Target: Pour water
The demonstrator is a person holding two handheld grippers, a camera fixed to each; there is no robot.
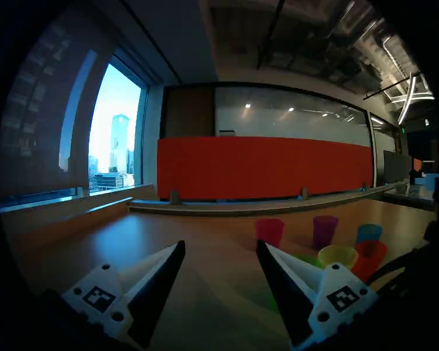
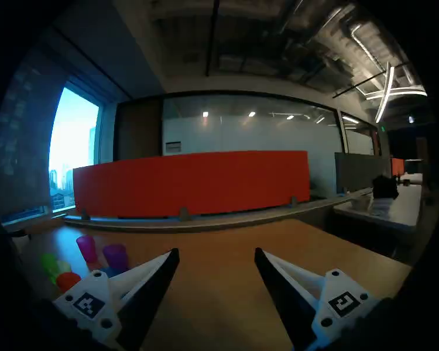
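In the left gripper view we start at the window on the left. Next comes the left gripper, low over the wooden table. Its two fingers are spread wide apart, and nothing is between them. Further right stand the cups. There is a pink cup, a purple cup, a blue cup and a red cup, with a yellow one in the middle. They are bunched close together, and each stands straight up with its mouth at the top. So the cups lie in front of this gripper and off to its right. In the right gripper view the same cups sit far to the left, just past the left finger. The right gripper is wide open too and holds nothing, with bare table ahead of it. So the cups stand between the two grippers. We think the left gripper is nearer, because the cups look bigger from there. We cannot tell which cup has water in it. Each finger has a black and white square mark, and we find no words or brand names that we can read.
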